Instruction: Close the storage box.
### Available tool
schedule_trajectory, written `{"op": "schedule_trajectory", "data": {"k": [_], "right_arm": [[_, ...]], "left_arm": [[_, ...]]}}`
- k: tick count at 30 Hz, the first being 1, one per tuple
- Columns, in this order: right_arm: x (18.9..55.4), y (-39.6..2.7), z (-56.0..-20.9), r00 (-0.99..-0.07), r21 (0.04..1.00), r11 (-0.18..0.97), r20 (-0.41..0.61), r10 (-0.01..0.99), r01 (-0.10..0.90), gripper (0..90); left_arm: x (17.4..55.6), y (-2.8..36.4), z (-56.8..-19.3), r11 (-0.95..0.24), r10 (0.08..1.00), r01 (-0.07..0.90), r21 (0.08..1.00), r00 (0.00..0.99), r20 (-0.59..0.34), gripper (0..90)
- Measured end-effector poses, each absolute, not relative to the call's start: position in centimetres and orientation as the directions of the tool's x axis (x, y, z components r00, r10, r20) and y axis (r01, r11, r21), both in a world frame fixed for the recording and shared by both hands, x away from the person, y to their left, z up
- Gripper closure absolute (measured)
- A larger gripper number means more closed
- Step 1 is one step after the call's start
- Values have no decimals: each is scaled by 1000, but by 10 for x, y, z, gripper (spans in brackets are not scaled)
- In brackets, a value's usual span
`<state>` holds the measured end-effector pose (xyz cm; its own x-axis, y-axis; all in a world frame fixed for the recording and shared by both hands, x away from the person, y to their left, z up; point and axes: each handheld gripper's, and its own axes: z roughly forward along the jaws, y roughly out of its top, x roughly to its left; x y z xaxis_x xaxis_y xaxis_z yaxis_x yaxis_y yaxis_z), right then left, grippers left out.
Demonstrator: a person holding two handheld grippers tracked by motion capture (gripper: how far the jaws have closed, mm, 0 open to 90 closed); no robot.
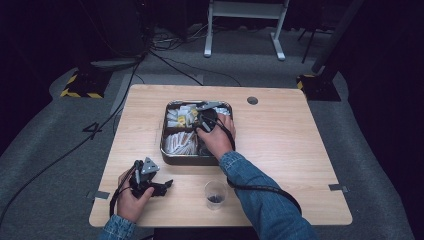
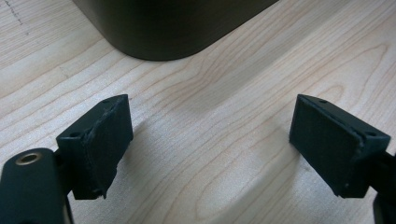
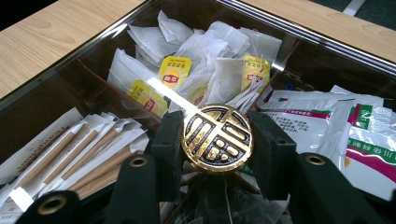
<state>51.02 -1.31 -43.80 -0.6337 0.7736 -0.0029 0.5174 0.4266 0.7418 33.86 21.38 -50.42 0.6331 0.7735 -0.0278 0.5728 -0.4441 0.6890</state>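
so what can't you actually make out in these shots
- Cup contents: high view, too small.
- Printing on the white sachets: right gripper view, too blurred to read.
- Whatever the gold knob is attached to: hidden by the right gripper.
- Box: left gripper view, cut off by the top edge.

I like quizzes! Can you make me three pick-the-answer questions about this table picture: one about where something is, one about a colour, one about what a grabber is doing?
1. Where is the clear cup?
A. inside the box
B. on the table in front of the box
C. on the floor

2. What colour are the tea bag tags?
A. yellow
B. blue
C. purple

3. The right hand-held gripper is:
A. wide open
B. shut on the gold knob
C. holding the cup

Answers: B, it stands on wood nearer the person; A, the tags show yellow; B, both jaws press the knob's sides.
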Motion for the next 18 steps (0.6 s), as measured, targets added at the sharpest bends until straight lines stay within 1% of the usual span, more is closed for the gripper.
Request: {"op": "schedule_trajectory", "data": {"k": [12, 15, 18], "right_arm": [[508, -16, -440, -644, 752, 421, 6, 765, 507, 577], [509, -20, -436, -645, 774, 393, 26, 764, 496, 499], [509, -25, -431, -642, 783, 376, 38, 766, 495, 474]], "left_arm": [[339, 214, -504, -444, 773, 573, 689, 633, -28, 139], [339, 214, -504, -445, 773, 573, 689, 633, -27, 139], [339, 214, -504, -444, 773, 573, 689, 634, -28, 139]]}}
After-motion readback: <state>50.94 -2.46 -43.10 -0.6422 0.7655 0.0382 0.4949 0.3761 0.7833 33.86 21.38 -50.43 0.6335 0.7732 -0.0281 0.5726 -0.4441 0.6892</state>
